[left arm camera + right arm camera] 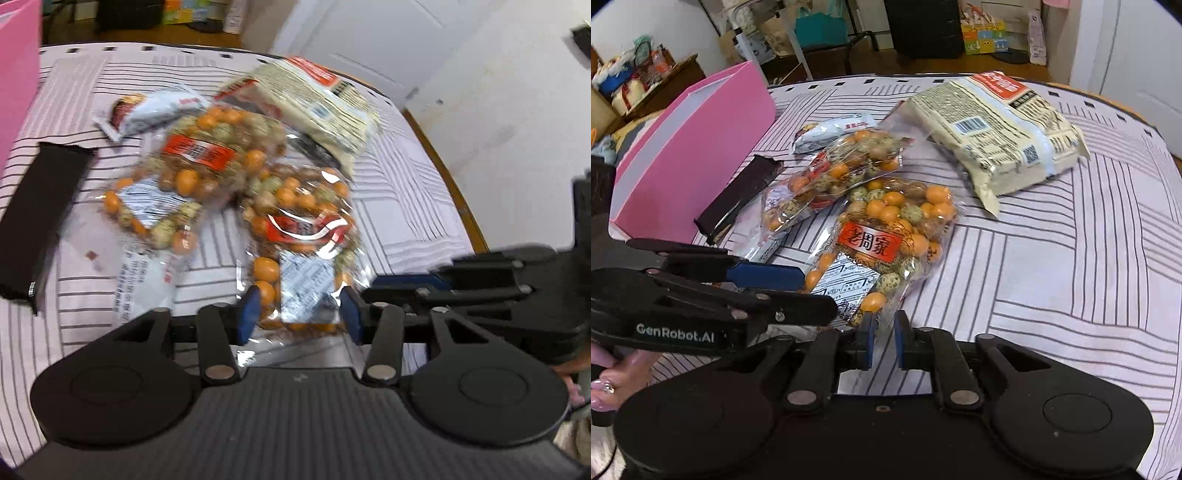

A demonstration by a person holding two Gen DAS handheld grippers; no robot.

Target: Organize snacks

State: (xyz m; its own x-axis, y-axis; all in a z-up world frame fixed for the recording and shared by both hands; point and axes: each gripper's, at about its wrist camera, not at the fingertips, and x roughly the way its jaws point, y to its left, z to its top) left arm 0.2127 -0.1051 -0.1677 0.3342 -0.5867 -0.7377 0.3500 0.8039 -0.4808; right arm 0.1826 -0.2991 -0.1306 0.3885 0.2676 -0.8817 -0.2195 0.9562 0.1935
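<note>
A clear bag of orange and speckled coated nuts [299, 229] [886, 236] lies nearest on the striped cloth. My left gripper [299, 314] has that bag's near end between its blue pads, which touch it on both sides; in the right wrist view the left gripper [818, 291] comes in from the left. My right gripper [884, 332] stands with a narrow gap, and only the bag's clear corner film sits loosely between its fingers. A second nut bag [192, 162] [834, 173] lies just behind. Further back is a large cream pack [314, 99] [1004, 136].
A pink box [694, 147] stands open at the left. A dark wrapped bar [40, 214] [738, 195] lies beside it. Behind the nut bags is a small white packet [155, 110] [831, 131]. The table's wooden edge [450, 184] runs along the right. Household clutter fills the far room.
</note>
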